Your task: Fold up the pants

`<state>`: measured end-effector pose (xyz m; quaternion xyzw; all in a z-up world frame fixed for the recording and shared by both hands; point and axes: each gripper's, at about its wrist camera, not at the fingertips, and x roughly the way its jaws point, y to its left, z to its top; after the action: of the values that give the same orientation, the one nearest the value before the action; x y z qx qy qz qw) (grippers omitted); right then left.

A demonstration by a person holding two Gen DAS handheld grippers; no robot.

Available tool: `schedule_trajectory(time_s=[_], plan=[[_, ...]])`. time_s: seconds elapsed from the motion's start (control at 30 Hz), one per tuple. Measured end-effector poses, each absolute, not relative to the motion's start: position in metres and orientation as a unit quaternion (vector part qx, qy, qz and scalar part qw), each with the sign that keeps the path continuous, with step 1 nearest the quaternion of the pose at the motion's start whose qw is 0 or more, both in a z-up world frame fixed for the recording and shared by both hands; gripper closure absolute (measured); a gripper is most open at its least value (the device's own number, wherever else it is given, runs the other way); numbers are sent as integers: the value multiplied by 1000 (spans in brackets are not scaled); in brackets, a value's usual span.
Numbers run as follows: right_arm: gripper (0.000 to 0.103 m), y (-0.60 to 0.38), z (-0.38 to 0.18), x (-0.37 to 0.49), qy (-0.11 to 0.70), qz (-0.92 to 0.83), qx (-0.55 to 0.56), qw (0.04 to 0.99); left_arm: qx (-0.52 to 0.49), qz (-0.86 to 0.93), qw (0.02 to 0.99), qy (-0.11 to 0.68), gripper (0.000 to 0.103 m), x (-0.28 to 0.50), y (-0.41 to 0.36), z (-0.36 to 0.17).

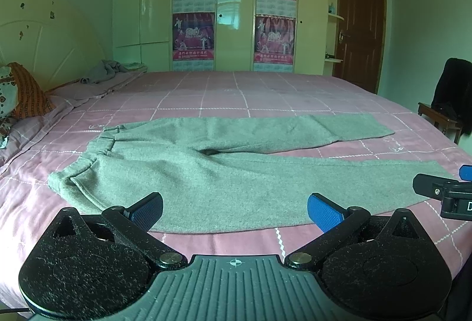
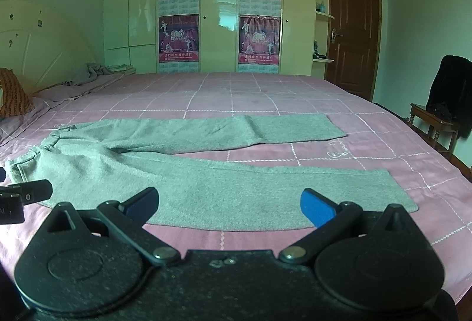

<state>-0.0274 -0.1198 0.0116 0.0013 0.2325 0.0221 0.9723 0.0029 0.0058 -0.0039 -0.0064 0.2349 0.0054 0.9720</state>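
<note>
Grey pants (image 1: 206, 173) lie flat on the pink checked bedspread (image 1: 236, 91), waistband to the left, both legs spread apart and pointing right. They also show in the right wrist view (image 2: 206, 185). My left gripper (image 1: 234, 210) is open and empty, just above the near edge of the near leg, toward the waist end. My right gripper (image 2: 228, 204) is open and empty, above the near edge of the same leg, toward the cuff. The right gripper also shows at the right edge of the left wrist view (image 1: 442, 188).
A headboard (image 1: 44, 35) and an orange patterned pillow (image 1: 26, 91) stand at the left. A crumpled grey cloth (image 1: 103, 72) lies at the far left of the bed. A wardrobe with posters (image 1: 233, 8) is behind. A wooden chair with dark clothes (image 1: 448, 103) stands at the right.
</note>
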Motion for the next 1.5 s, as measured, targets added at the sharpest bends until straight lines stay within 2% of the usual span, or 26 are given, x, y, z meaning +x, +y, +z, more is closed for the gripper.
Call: schedule_trajectory(time_s=[1.5], plan=[[0,-122,12,-27,229,22,5,973,1,3,971,238,0,1,1,-3]])
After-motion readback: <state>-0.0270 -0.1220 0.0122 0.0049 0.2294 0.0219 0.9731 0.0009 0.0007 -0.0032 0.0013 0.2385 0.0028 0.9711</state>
